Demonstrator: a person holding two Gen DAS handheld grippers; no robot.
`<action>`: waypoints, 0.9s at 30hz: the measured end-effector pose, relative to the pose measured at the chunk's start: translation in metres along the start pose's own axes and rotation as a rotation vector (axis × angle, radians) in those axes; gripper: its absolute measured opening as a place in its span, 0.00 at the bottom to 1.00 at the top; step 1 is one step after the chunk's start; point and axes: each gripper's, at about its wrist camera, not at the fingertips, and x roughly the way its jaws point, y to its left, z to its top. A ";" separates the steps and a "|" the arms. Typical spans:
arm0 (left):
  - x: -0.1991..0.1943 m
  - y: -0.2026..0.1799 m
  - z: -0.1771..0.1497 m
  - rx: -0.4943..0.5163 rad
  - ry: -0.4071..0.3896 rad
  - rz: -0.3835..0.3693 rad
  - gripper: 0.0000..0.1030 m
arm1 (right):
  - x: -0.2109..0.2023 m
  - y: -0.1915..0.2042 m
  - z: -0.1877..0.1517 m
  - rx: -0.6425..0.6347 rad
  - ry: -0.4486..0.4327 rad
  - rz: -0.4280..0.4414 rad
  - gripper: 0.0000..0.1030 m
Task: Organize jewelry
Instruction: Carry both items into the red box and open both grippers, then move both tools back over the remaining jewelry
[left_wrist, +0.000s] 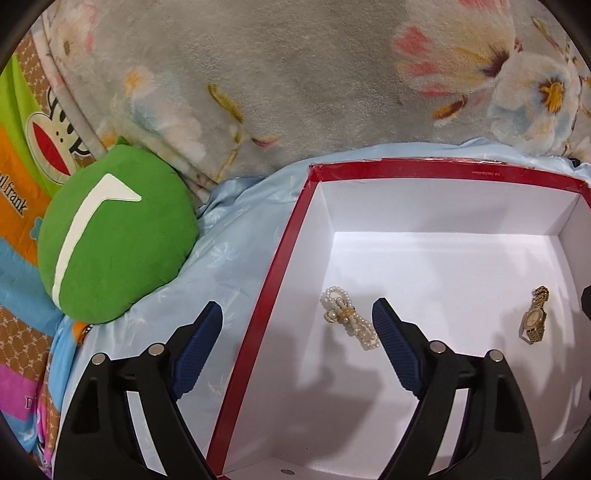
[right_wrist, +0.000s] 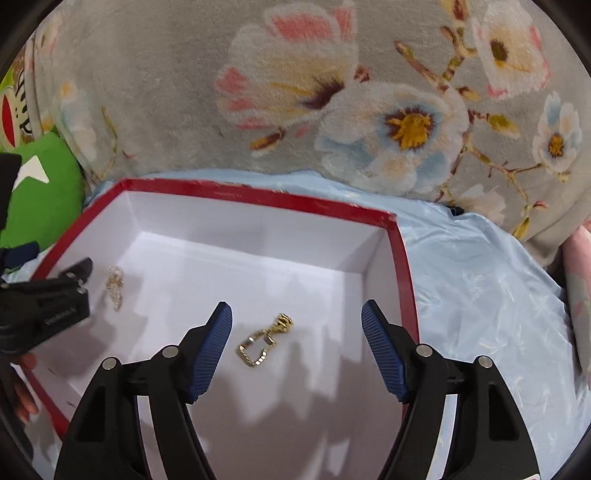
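A red-rimmed box (left_wrist: 273, 295) with a white inside lies on a light blue sheet. A pearl bracelet (left_wrist: 349, 319) and a gold watch (left_wrist: 535, 317) lie on its floor. My left gripper (left_wrist: 297, 317) is open and empty, straddling the box's left wall, with its right finger beside the pearls. In the right wrist view the box (right_wrist: 404, 273) holds the gold watch (right_wrist: 265, 343) and the pearl bracelet (right_wrist: 115, 288). My right gripper (right_wrist: 296, 321) is open and empty, above the watch. The left gripper's body (right_wrist: 55, 306) shows at the left.
A green plush cushion (left_wrist: 114, 236) lies left of the box on the blue sheet (left_wrist: 236, 236). A grey floral blanket (left_wrist: 295, 74) rises behind the box. A striped cartoon-print fabric (left_wrist: 22, 184) lies at the far left. The sheet continues right of the box (right_wrist: 480, 295).
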 end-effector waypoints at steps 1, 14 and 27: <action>-0.002 0.000 -0.001 0.001 0.006 0.008 0.78 | -0.001 -0.005 -0.001 0.022 -0.001 -0.004 0.69; -0.047 -0.002 -0.047 -0.009 0.029 -0.060 0.74 | -0.036 -0.021 -0.033 0.029 0.065 0.040 0.69; -0.150 0.047 -0.136 -0.112 0.040 -0.275 0.81 | -0.186 -0.044 -0.133 0.042 -0.042 0.142 0.79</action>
